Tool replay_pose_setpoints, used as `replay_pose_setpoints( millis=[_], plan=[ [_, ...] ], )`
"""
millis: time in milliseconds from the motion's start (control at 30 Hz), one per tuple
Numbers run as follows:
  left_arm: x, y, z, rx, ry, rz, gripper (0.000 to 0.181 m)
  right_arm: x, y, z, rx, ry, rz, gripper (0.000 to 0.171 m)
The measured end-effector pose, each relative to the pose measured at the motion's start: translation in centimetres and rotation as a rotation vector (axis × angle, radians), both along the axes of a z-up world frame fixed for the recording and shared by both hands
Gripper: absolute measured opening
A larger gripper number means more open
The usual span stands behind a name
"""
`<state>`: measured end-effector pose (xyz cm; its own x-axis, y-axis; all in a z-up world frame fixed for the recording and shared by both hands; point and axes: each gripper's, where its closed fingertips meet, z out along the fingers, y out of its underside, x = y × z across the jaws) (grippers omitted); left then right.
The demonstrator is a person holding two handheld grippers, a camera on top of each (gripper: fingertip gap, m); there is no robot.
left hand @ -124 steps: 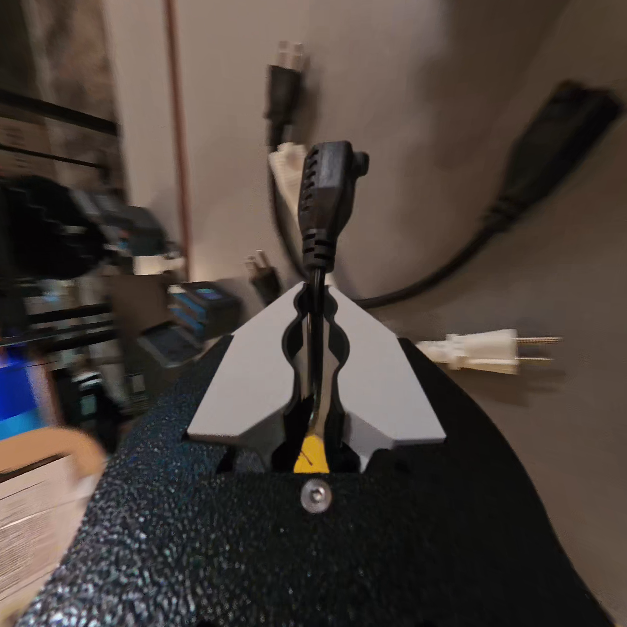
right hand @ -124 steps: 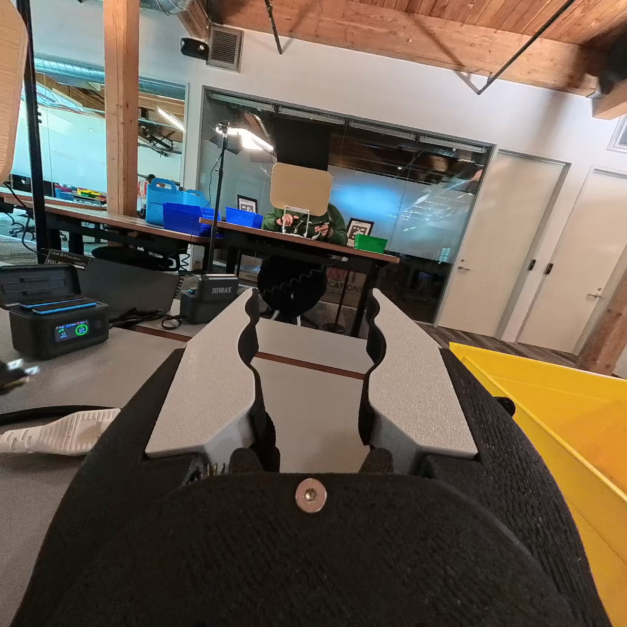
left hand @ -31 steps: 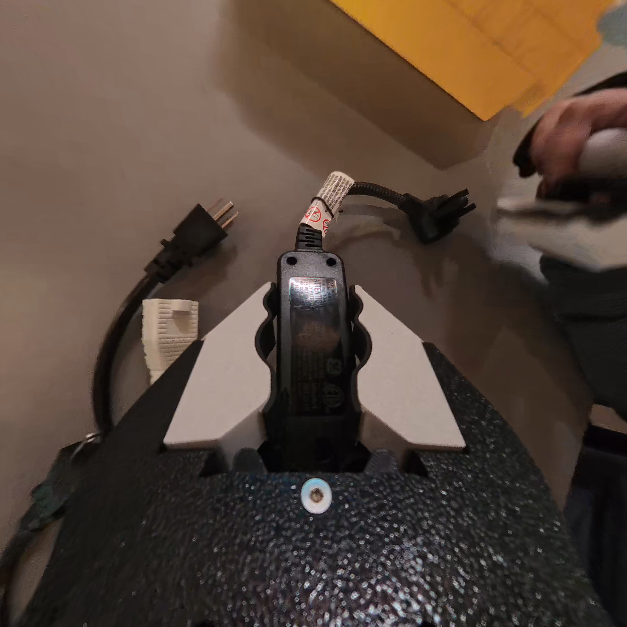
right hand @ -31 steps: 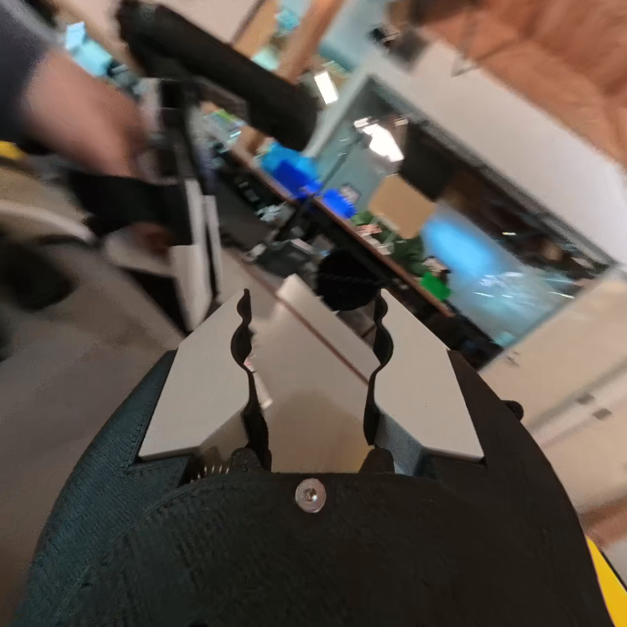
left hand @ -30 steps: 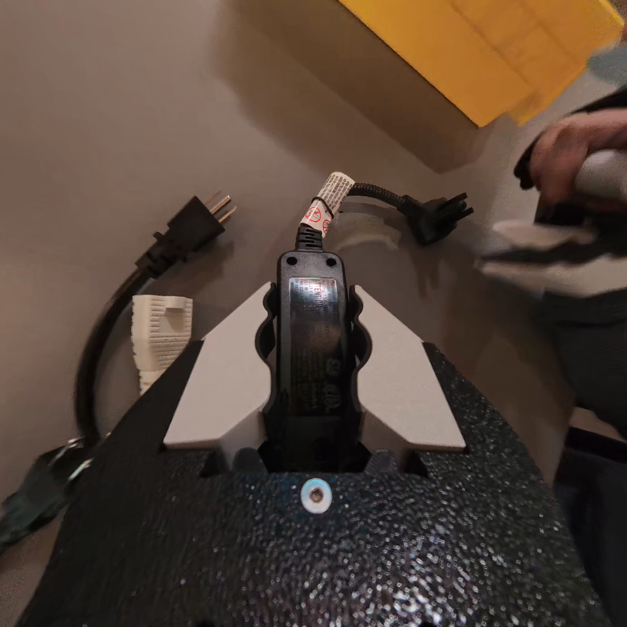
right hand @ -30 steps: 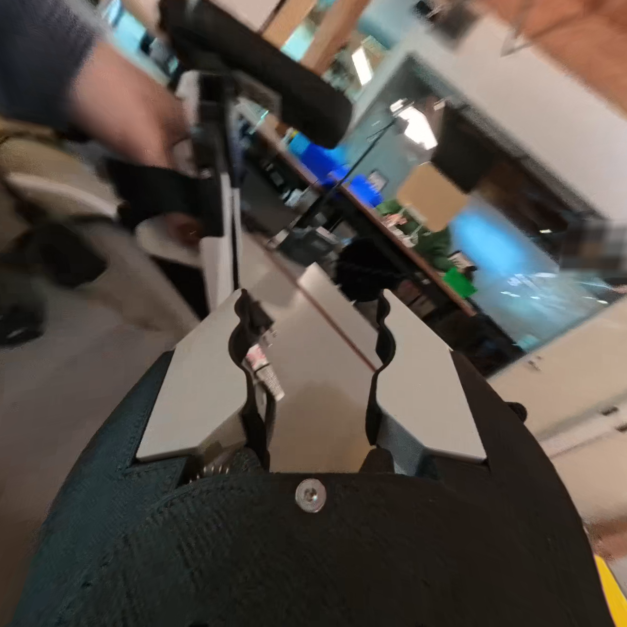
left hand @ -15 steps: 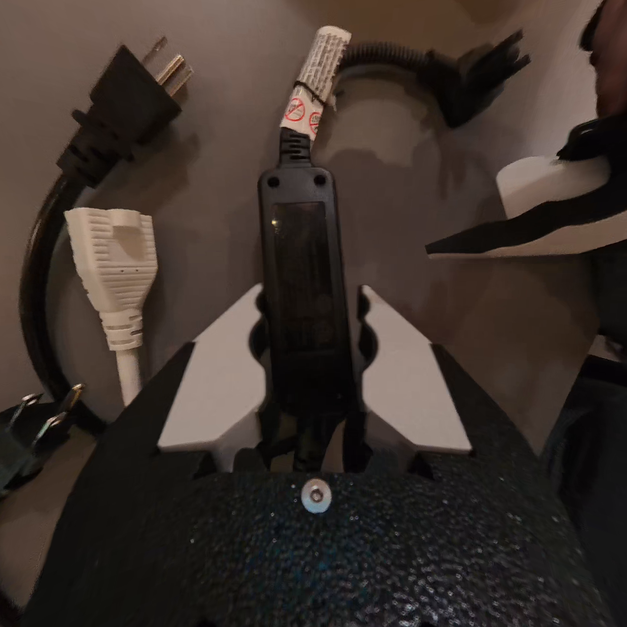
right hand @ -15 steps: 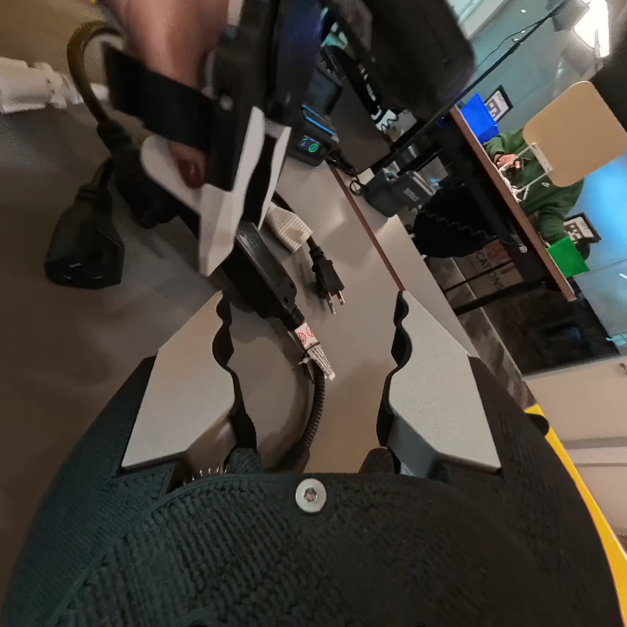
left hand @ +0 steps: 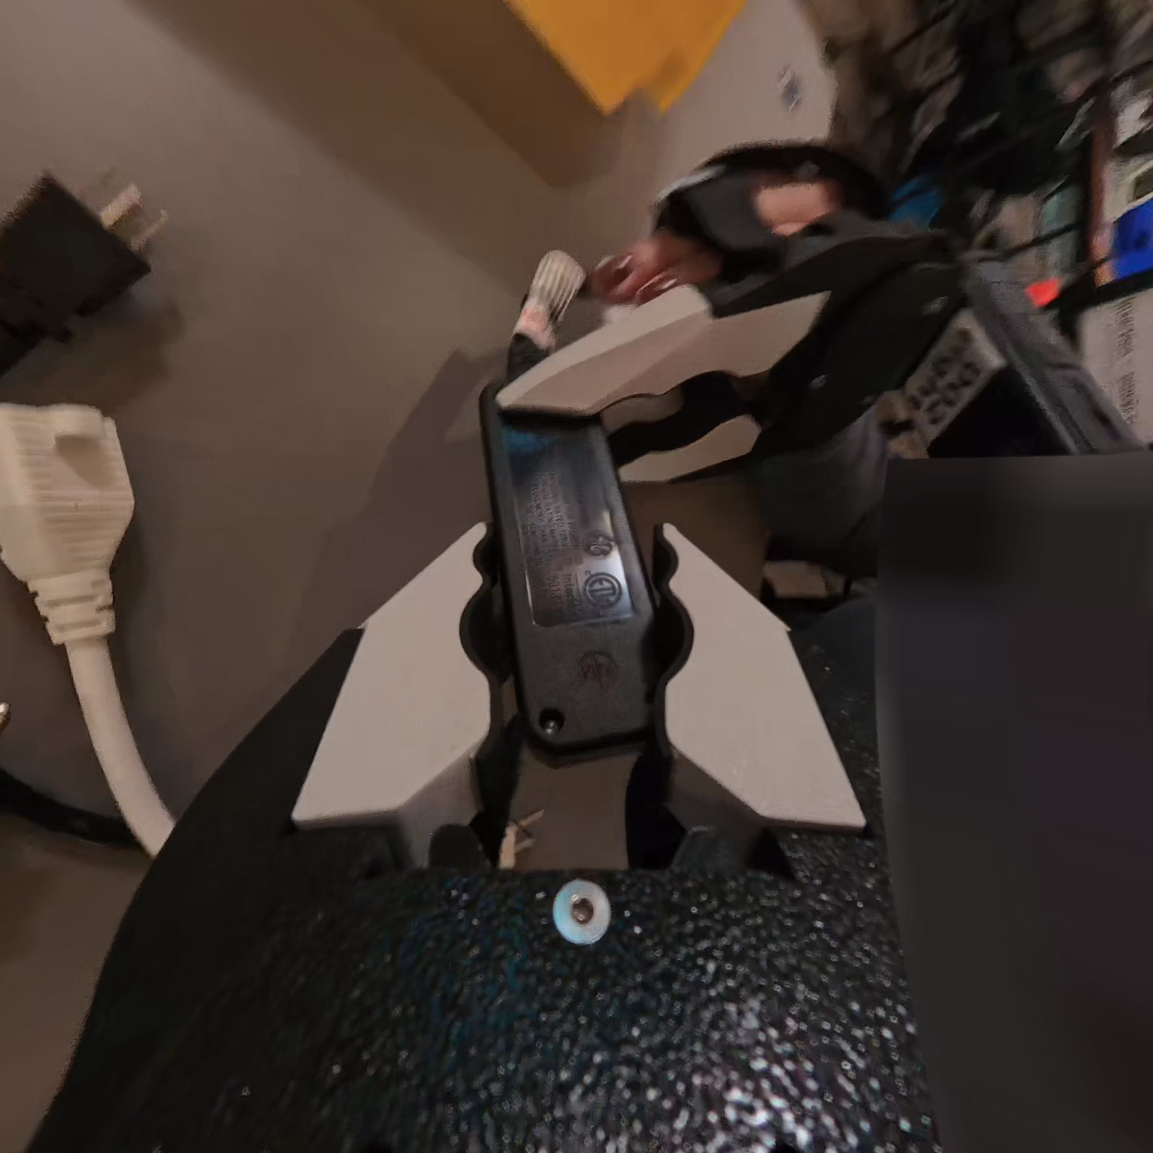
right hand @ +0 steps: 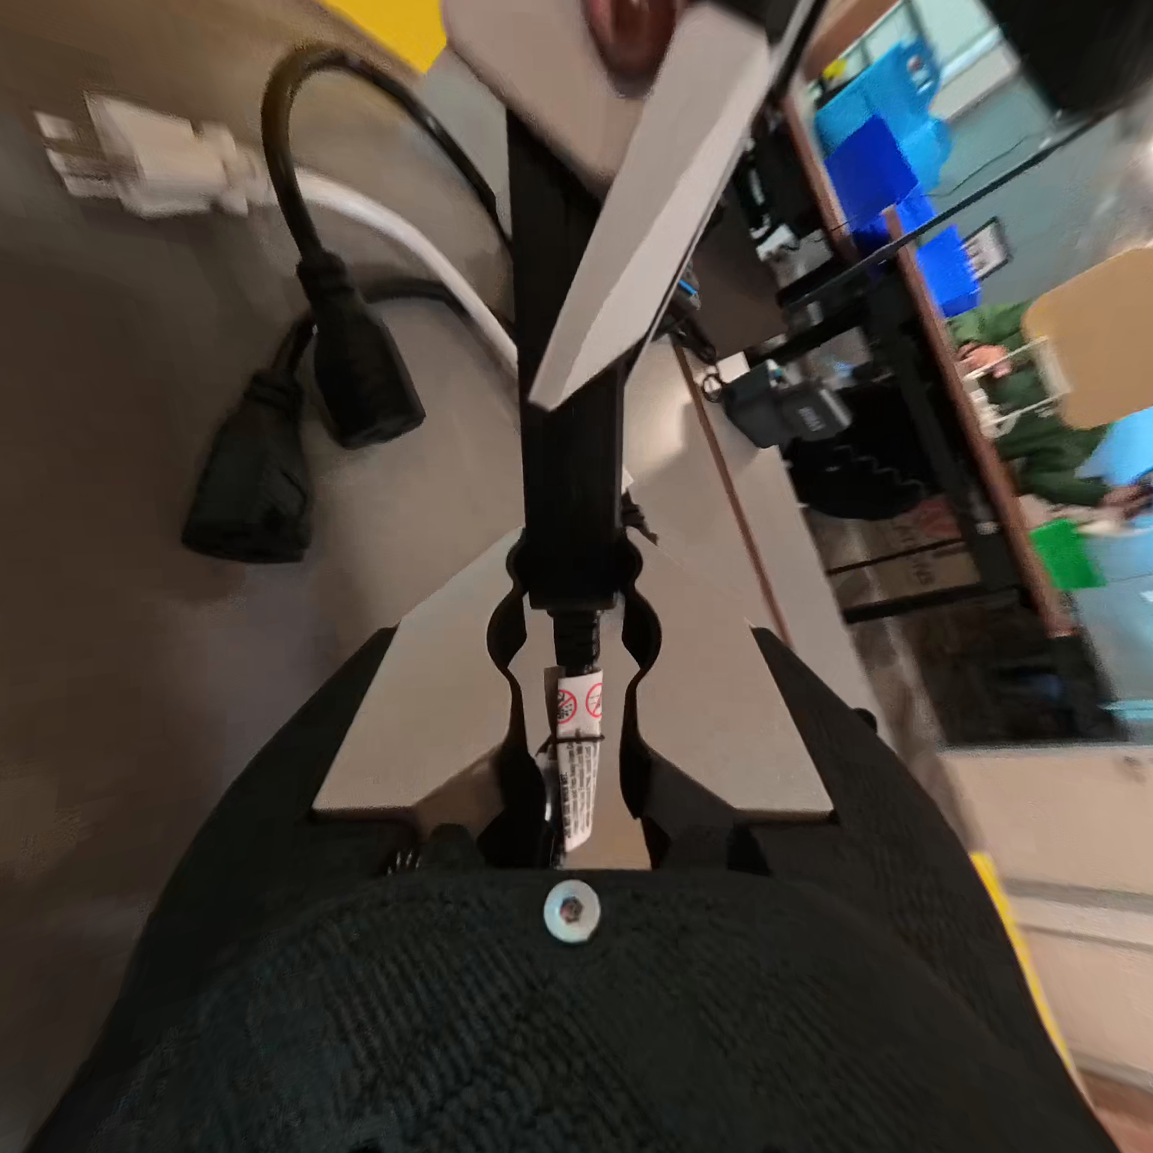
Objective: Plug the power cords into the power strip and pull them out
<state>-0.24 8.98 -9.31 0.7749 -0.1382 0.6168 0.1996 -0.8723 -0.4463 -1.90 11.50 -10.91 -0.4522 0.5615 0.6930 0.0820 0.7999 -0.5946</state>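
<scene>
The black power strip [left hand: 571, 661] is held underside up, its silver label showing. My left gripper [left hand: 573, 530] is shut on the strip's near end. My right gripper [right hand: 574, 549] is shut on the strip's [right hand: 571, 462] cord end, and the tagged cord [right hand: 577, 649] runs back between its fingers. Each gripper shows in the other's view, the right one [left hand: 630, 387] at the strip's far end. A white plug [left hand: 59, 499] and a black three-prong plug [left hand: 56, 274] lie on the grey table to the left. Nothing is plugged in on the side I see.
A yellow box [left hand: 630, 50] stands at the table's far edge. Two black cord sockets [right hand: 249, 493] and a white plug [right hand: 143, 162] lie left of the strip in the right wrist view. A person in green sits at a desk [right hand: 1036, 437] in the background.
My right gripper has come in from the side and shut on the strip's cord end. My left gripper has closed on the strip, which now sits tilted and farther forward between its fingers.
</scene>
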Motion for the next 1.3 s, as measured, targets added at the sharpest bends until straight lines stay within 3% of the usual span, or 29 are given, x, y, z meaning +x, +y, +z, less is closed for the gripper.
replay_pose_setpoints(
  millis=[33, 133, 233, 433, 533, 633, 767, 933, 1000, 1033, 1067, 1167, 1267, 1300],
  plan=[
    [0.1, 0.5, 1.6, 0.091, -0.025, 0.029, 0.055, 0.2, -0.2, 0.4, -0.088, -0.046, 0.019, 0.026],
    [-0.4, 0.5, 7.2, 0.408, -0.066, 0.15, 0.074, 2.2, -1.4, 1.2, -0.433, -0.328, 0.169, 0.026],
    [-1.3, -0.7, 9.8, 0.655, -0.006, 0.33, 0.079, 4.3, -1.1, 2.3, -0.594, -0.591, 0.277, 0.026],
    [1.4, -4.1, 7.0, 0.768, 0.071, 0.345, 0.092, 7.4, -1.7, 3.3, -0.611, -0.941, 0.378, 0.025],
    [2.4, -5.3, 5.8, 0.808, 0.196, 0.328, 0.095, 8.9, -3.3, 3.2, -0.602, -1.062, 0.438, 0.025],
    [3.9, -6.5, 5.7, 0.858, 0.306, 0.267, 0.094, 10.2, -5.1, 2.2, -0.573, -1.169, 0.478, 0.025],
    [4.6, -6.9, 6.1, 0.831, 0.256, 0.27, 0.094, 12.0, -6.7, -0.1, -0.421, -1.284, 0.462, 0.025],
    [5.9, -6.9, 4.3, 0.67, 0.073, 0.269, 0.092, 14.1, -8.5, -2.5, -0.177, -1.337, 0.448, 0.025],
    [7.6, -7.4, 2.7, 0.585, 0.027, 0.201, 0.076, 14.7, -9.1, -3.2, -0.114, -1.337, 0.458, 0.025],
    [8.9, -7.9, 2.4, 0.563, -0.019, 0.14, 0.059, 14.9, -9.4, -3.5, -0.094, -1.334, 0.454, 0.025],
    [9.9, -8.5, 2.6, 0.562, -0.08, 0.104, 0.031, 14.9, -9.5, -3.8, -0.083, -1.326, 0.441, 0.025],
    [8.0, -9.2, 1.2, 0.548, 0.028, 0.256, 0.026, 13.6, -10.0, -4.3, -0.124, -1.211, 0.374, 0.031],
    [6.5, -10.6, 1.5, 0.587, -0.038, 0.453, 0.025, 12.0, -10.0, -4.5, -0.175, -1.009, 0.246, 0.094],
    [5.9, -11.2, 1.5, 0.606, -0.052, 0.511, 0.024, 11.6, -10.2, -4.4, -0.186, -0.921, 0.215, 0.103]
  ],
)
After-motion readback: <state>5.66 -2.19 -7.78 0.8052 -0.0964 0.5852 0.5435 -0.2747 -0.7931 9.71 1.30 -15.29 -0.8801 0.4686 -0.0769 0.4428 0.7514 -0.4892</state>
